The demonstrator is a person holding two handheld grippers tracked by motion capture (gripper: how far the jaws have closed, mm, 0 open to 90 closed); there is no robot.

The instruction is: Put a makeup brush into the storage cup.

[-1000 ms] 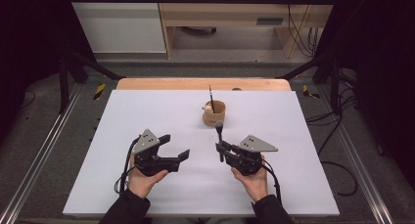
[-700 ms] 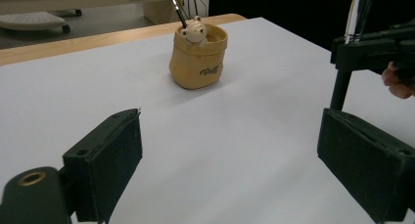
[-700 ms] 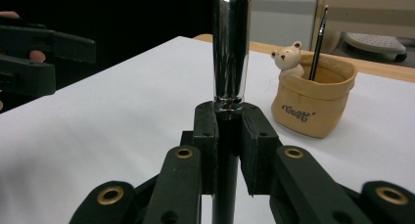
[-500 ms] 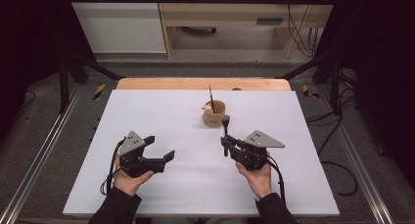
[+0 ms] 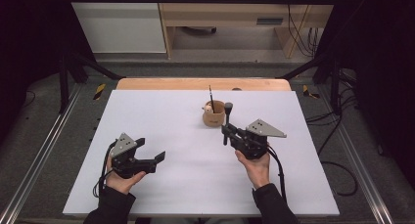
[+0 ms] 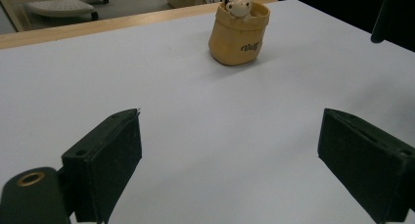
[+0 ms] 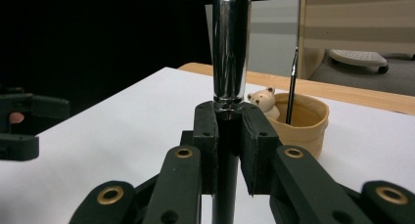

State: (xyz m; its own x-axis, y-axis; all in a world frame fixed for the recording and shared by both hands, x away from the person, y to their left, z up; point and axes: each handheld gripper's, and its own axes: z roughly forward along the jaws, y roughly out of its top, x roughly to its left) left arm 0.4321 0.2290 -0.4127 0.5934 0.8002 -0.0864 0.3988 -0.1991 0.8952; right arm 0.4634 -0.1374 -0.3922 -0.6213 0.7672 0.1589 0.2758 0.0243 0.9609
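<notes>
Carrying pen toward cup

Clamped tight in right gripper, pen upright, just below-right of tan cup at frame centre. Left gripper wide open, empty, lower left, well apart.

From my seat I see a white bench with a wooden strip along its far edge, grey floor around it, black cables hanging beyond, and a pale cabinet beside a wooden shelf unit
</notes>
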